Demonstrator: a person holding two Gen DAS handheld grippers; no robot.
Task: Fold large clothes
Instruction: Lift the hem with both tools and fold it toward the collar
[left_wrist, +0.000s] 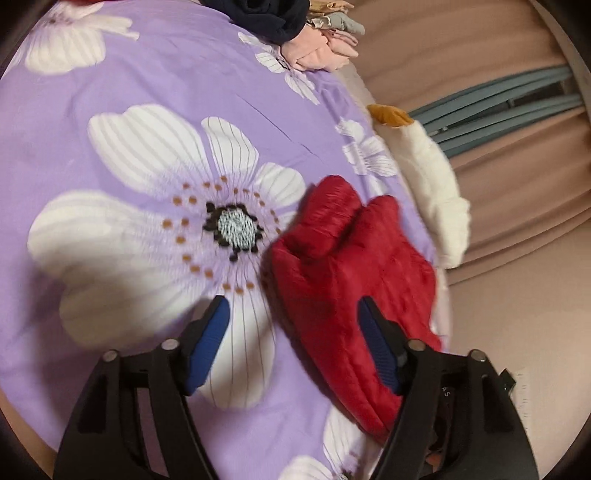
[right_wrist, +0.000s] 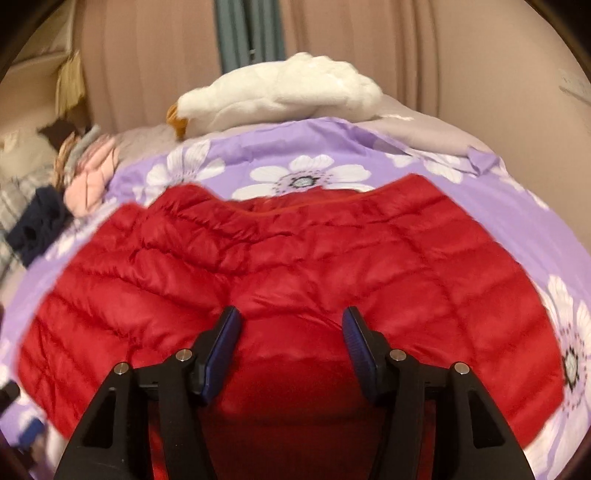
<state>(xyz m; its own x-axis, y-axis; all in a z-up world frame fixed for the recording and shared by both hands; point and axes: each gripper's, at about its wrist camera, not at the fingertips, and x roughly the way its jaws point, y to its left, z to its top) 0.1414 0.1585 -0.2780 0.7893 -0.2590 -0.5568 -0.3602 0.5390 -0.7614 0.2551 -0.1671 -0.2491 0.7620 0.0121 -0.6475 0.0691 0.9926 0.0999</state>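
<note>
Now the red puffy jacket (right_wrist: 295, 266) lies spread in the middle of the frame on the purple flower bed (left_wrist: 147, 110). Both hand-held grippers, left (left_wrist: 293, 310) and right (right_wrist: 291, 321), are apart, holding nothing. Next, I think, they must pinch an edge to fold.

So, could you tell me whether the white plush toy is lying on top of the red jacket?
No, the white plush toy lies at the bed's far edge, apart from the red jacket.
</note>
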